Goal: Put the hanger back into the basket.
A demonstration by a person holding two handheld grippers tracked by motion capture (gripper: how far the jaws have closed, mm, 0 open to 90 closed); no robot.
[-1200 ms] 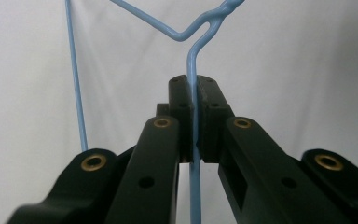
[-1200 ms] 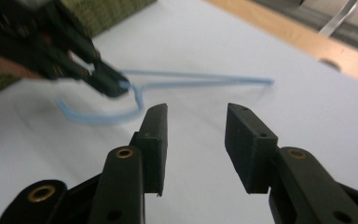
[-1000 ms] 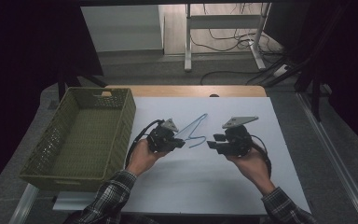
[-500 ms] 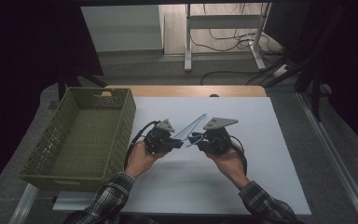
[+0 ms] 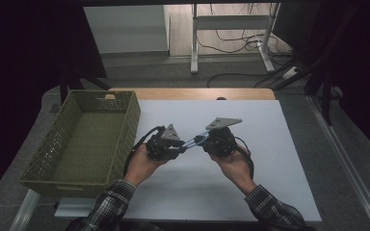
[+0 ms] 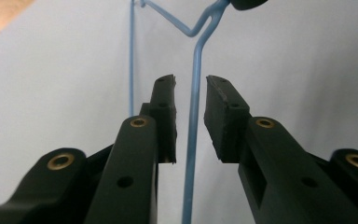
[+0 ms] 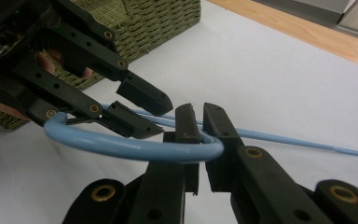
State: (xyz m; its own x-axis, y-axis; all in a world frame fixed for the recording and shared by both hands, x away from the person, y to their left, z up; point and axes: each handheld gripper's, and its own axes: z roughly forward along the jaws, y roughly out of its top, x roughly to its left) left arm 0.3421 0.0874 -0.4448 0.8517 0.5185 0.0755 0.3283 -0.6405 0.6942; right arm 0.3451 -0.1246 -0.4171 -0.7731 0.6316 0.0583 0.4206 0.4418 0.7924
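Handover in progress, by the look of it: blue wire clothes hanger [image 5: 192,140] is lifted off the white table [image 5: 279,159] and spans between the two grippers, in the middle of the table, right of the green wicker basket [image 5: 53,163]. Right gripper [image 7: 199,122] has its jaws pressed together on the hanger's curved hook, which loops across in front of them in the right gripper view; they have just been closing onto it. Left gripper [image 6: 189,93] has its jaws slightly spread, just been opening, with a straight run of the wire passing between the pads; a thin gap shows on either side, so no pinch there now. Judgement: pickup is done, transfer to the right side is near complete, and what remains is pulling the left jaws clear and then placing the hanger, possibly into the basket, which looks empty. Pose: both forearms in plaid sleeves come in from the bottom edge of the high view, hands close together and angled inward so the grippers face each other tip to tip. Left hand [image 5: 142,161] sits just right of the basket, right hand [image 5: 233,159] a little nearer the table centre, both held above the surface.
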